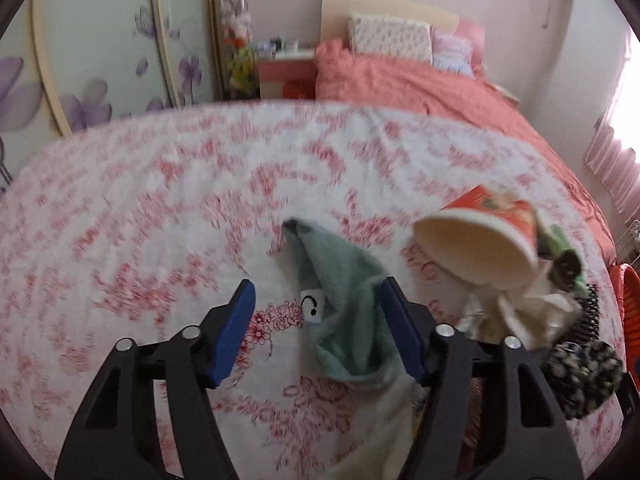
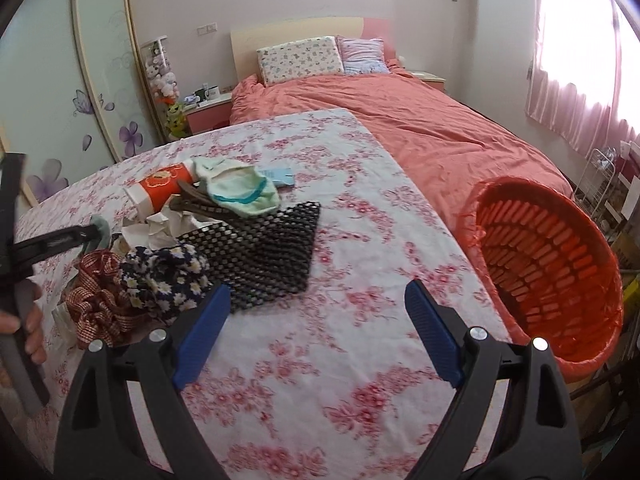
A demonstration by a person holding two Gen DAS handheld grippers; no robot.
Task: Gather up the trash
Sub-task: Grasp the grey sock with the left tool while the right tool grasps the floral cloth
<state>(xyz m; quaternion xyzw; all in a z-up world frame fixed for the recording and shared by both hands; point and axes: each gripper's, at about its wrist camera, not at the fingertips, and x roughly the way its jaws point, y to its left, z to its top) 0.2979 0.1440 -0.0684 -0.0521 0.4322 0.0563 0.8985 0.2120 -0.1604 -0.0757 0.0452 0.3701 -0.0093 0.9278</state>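
Observation:
A pile of clutter lies on the flowered tablecloth (image 2: 340, 240). In the left wrist view my left gripper (image 1: 318, 306) is open, its fingers astride a grey-green sock (image 1: 344, 280) on the cloth. To its right lie a tipped red paper cup (image 1: 480, 236) and crumpled white tissue (image 1: 528, 312). In the right wrist view my right gripper (image 2: 318, 304) is open and empty above bare cloth. The cup (image 2: 160, 190), tissue (image 2: 154, 228) and my left gripper (image 2: 52, 242) show at the left. An orange basket (image 2: 552, 264) stands off the table's right edge.
A black mesh mat (image 2: 264, 252), a daisy-print cloth (image 2: 168, 276), a plaid ribbon bow (image 2: 96, 296), a mint sock (image 2: 236, 190) and a blue card (image 2: 280, 176) lie in the pile. A bed with a coral cover (image 2: 400, 120) is behind; a wardrobe (image 2: 80, 80) stands left.

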